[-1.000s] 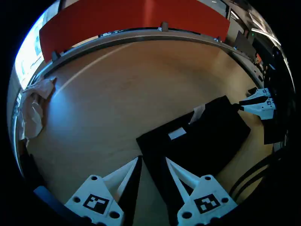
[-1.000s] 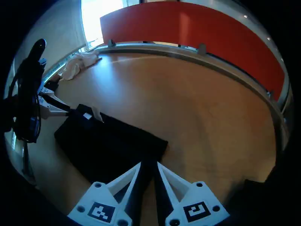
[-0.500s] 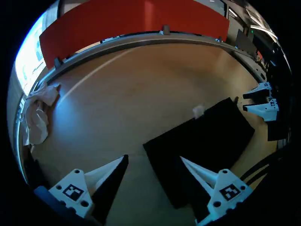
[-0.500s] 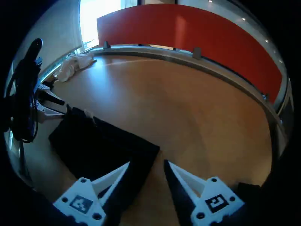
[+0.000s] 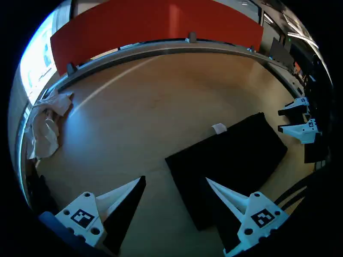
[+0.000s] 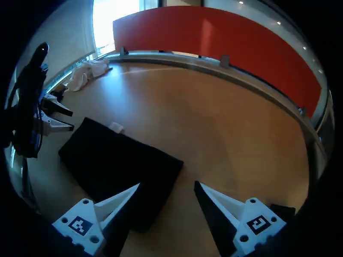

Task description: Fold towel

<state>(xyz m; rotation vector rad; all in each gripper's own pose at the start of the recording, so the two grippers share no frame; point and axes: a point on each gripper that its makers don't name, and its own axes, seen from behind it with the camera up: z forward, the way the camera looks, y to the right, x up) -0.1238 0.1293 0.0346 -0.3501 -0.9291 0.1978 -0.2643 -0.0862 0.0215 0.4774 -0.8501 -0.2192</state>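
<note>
On the pale wooden table [image 5: 141, 111], a black towel [image 5: 231, 150] lies flat, folded into a neat rectangle, with a small white tag [image 5: 219, 128] poking out at its far edge. In the left gripper view, the left gripper [image 5: 175, 180] has its two white fingers spread wide; one reaches over the towel's near corner and the other over bare wood, and whether either touches anything cannot be told. The right gripper [image 6: 167, 184] is likewise parted wide in its own view, one finger over the towel's near end, the other over the table beside it. Each tool also appears small in the other's view, at the opposite end of the towel, just beside the cloth with fingers apart. A crumpled white cloth [image 5: 45, 124] sits well away at the table's edge near a bright window. Behind the table's curved metal rim stands a long red panel [image 6: 223, 34].
</note>
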